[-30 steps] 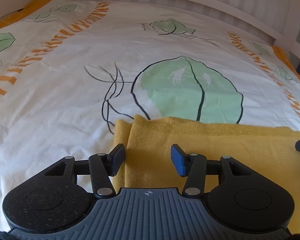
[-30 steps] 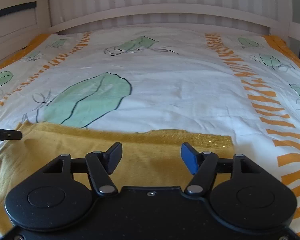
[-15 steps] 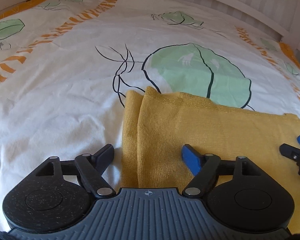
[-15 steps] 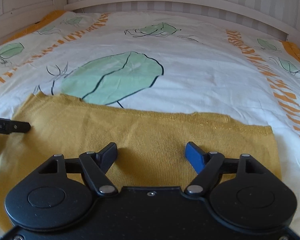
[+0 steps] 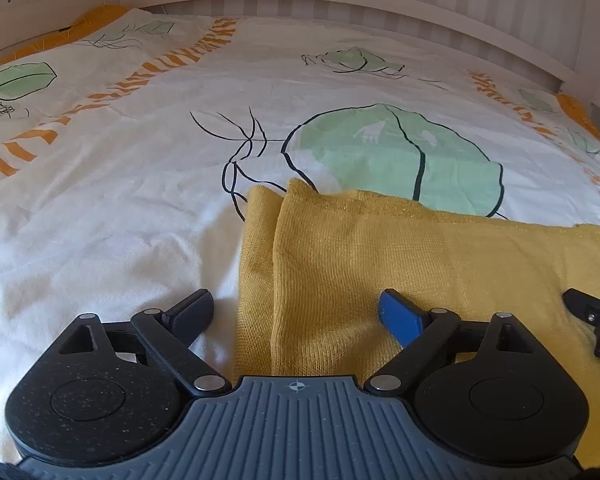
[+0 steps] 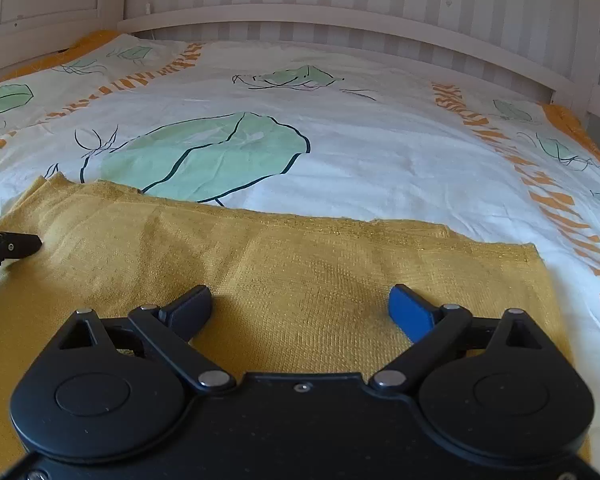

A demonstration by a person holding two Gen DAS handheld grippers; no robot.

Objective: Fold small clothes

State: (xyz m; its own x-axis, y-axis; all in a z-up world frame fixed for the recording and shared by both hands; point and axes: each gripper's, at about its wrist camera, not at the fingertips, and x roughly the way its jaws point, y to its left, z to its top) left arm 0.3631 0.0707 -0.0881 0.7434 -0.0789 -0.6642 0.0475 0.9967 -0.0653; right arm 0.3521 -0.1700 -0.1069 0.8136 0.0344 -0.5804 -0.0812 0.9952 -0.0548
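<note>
Yellow garment lies flat on leaf-print bedsheet.

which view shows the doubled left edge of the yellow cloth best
The left wrist view: the yellow cloth shows two layered edges near its left end, close up. The right wrist view shows that end only far off at its left margin.

Each claw pairs one black finger with one blue, on black disc-shaped bases with silver pivots.

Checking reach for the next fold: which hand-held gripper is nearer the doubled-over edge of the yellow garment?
Left. The left hand-held gripper sits open right over the doubled edge; the right hand-held gripper sits open over the garment's other end.
</note>
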